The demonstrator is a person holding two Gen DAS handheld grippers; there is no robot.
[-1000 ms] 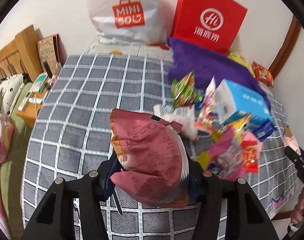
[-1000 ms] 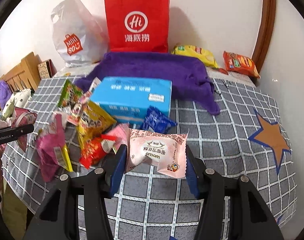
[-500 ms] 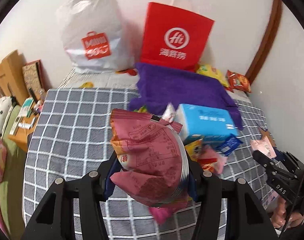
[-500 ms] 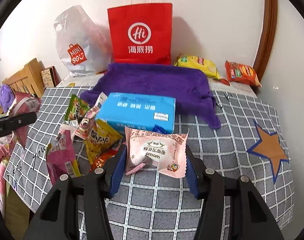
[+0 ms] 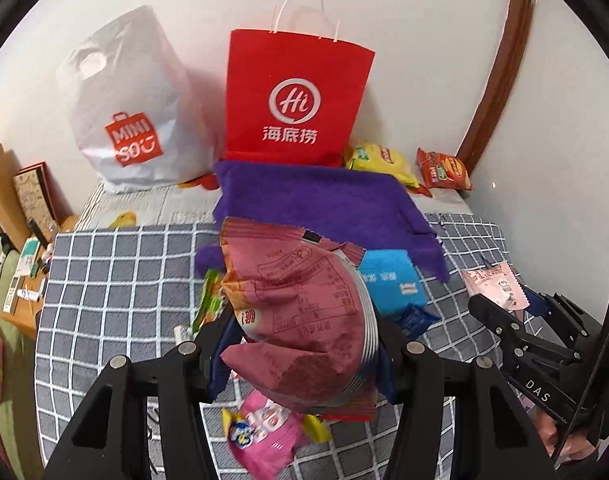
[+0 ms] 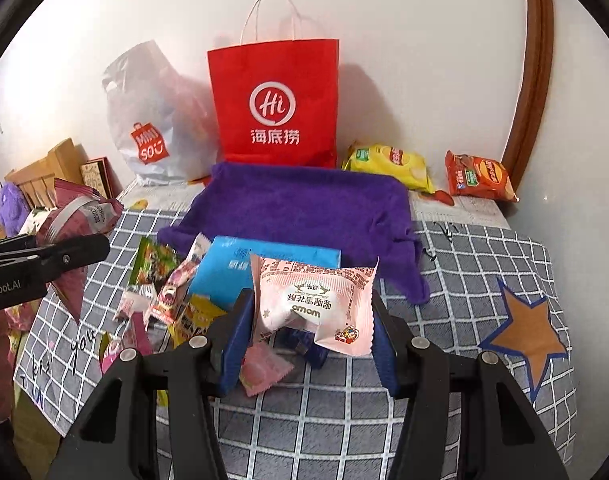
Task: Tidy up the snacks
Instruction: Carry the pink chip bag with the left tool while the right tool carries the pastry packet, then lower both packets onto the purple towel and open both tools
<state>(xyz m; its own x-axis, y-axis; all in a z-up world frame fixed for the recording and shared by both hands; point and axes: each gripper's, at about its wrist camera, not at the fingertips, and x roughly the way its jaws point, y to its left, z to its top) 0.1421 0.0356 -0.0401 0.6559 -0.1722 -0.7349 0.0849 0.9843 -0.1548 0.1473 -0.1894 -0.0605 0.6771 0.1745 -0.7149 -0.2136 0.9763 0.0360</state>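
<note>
My left gripper (image 5: 304,344) is shut on a puffy dark-pink snack bag (image 5: 300,320), held up above the checked bedspread (image 5: 116,280). My right gripper (image 6: 308,328) is shut on a pale pink snack packet (image 6: 316,304), also lifted. Under both lies a heap of snacks around a blue box (image 6: 240,272) (image 5: 388,280). In the right wrist view the left gripper (image 6: 64,260) with its dark-pink bag (image 6: 76,216) shows at the left edge. The right gripper's black fingers (image 5: 500,320) and pale pink packet (image 5: 492,288) show at the left wrist view's right edge.
A red paper bag (image 5: 296,100) and a white plastic shopping bag (image 5: 132,108) stand against the wall. A purple towel (image 6: 304,208) lies before them. Yellow (image 6: 388,160) and orange (image 6: 480,176) chip bags lie at the back right. A wooden bedside stand (image 5: 20,308) is left.
Both grippers have risen with their snacks. The left one swung right toward the snack heap, so the red bag now sits centred and the right gripper looms closer.
</note>
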